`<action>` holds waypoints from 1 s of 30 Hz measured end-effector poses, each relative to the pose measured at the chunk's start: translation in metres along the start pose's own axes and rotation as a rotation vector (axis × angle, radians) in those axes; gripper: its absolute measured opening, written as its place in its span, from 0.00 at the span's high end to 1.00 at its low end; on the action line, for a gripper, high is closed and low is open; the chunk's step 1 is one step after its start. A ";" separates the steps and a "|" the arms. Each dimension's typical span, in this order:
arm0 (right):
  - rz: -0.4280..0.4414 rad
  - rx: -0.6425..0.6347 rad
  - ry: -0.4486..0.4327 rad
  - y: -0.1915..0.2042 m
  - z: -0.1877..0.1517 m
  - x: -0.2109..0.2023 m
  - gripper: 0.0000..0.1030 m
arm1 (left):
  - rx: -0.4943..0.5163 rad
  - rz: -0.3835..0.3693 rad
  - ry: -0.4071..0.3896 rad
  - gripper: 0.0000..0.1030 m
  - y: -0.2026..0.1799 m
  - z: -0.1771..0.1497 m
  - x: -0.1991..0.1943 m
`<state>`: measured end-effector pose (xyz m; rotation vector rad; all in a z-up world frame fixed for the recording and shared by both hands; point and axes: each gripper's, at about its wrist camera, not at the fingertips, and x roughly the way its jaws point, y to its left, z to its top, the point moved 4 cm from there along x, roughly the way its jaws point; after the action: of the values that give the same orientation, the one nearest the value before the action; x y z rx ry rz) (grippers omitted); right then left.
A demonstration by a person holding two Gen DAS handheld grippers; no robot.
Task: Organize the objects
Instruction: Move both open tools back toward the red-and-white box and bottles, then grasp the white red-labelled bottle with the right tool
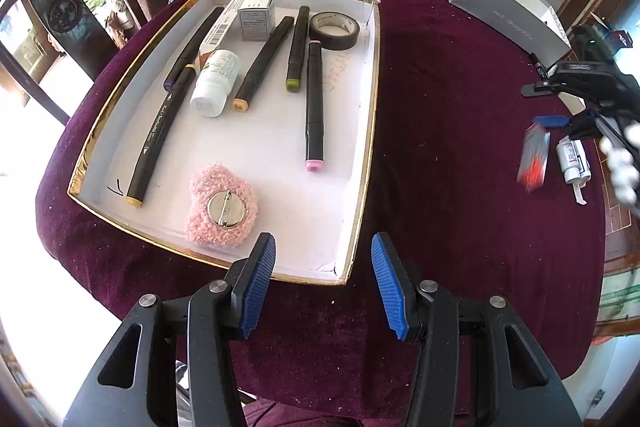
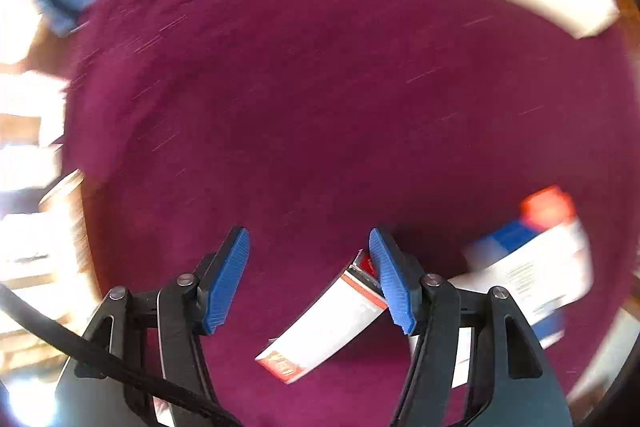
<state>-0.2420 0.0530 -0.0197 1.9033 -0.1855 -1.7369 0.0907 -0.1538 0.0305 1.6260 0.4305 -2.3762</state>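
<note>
Your left gripper (image 1: 323,283) hangs with jaws apart and empty over the near corner of the gold-edged tray (image 1: 362,163). Your right gripper (image 2: 309,277) also stands apart, clamped on nothing; the view is motion-blurred.

Next item, by my reading: the small red-and-white carton (image 2: 320,331), lying flat on the maroon cloth (image 2: 320,107) between the right pads, one end touching the right-hand pad (image 2: 394,283). Probably light, thin card that crushes easily; take it across its short sides, mid-length, with gentle pressure. A blue-and-white box with a red end (image 2: 532,267) lies just beside it, so keep your outer finger clear.

In the tray, markers, a white bottle (image 1: 214,85), tape roll (image 1: 334,31) and pink fuzzy brooch (image 1: 222,201) leave bare floor along the right wall. Lift over the rim.
</note>
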 end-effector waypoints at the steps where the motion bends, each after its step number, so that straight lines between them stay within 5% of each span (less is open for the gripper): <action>1: 0.090 -0.056 0.048 0.020 -0.014 0.003 0.40 | 0.001 -0.004 -0.001 0.57 -0.001 0.001 0.000; 5: 0.147 -0.116 -0.036 0.041 -0.035 -0.027 0.40 | 0.028 -0.039 -0.004 0.57 -0.011 0.006 0.001; 9: -0.006 -0.074 -0.181 0.003 -0.034 -0.071 0.40 | 0.061 -0.069 0.016 0.57 -0.023 0.003 0.006; 13: -0.119 -0.013 -0.178 -0.048 -0.046 -0.079 0.40 | 0.064 -0.088 0.044 0.57 -0.028 0.000 0.012; 17: -0.137 0.017 -0.150 -0.071 -0.061 -0.075 0.40 | 0.061 -0.083 0.042 0.57 -0.030 0.001 0.012; 26: -0.286 -0.009 -0.169 -0.068 -0.053 -0.041 0.41 | 0.100 -0.061 0.049 0.57 -0.039 -0.003 0.009; 30: -0.430 -0.041 -0.190 -0.067 -0.066 -0.038 0.66 | 0.084 -0.070 0.057 0.57 -0.040 -0.002 0.006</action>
<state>-0.2021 0.1462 -0.0171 1.8419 0.2047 -2.1843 0.0766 -0.1164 0.0290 1.7461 0.4100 -2.4341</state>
